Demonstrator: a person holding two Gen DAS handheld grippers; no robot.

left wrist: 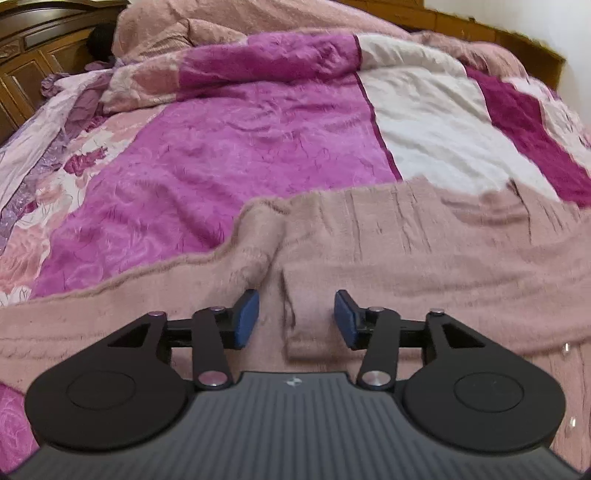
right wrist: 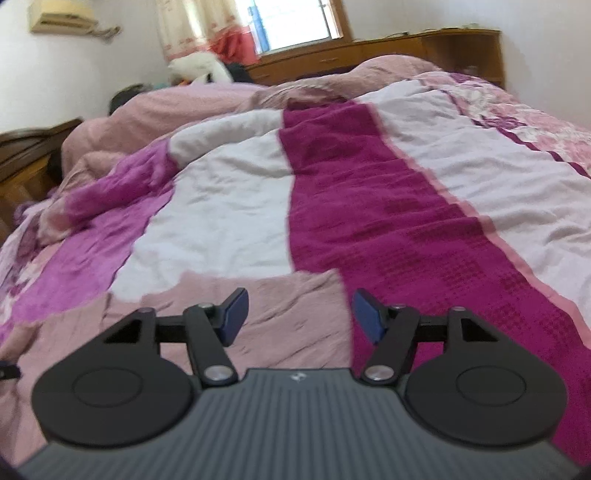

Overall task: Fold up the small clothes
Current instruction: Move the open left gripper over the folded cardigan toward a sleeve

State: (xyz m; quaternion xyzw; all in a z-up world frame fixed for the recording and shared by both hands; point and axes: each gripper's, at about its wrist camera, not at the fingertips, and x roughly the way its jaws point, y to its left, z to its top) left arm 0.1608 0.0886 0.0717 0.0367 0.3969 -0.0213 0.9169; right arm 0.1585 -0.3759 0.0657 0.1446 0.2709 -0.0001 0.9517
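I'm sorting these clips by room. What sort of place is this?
A bedroom, most likely: a wide bed under a pink and white quilt, a wooden headboard behind it, and a curtained window above a wooden cabinet.

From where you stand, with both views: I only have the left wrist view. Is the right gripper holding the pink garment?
Observer: No. The right gripper is open, nothing between its pads, above the pink garment.
Operator: Which part of the garment is under it?
Observer: Its right edge; past that edge the dark magenta stripe of the quilt begins.
Operator: Anything beyond the bed I can't see?
Observer: A window behind the far end, and a wall unit high at the left.
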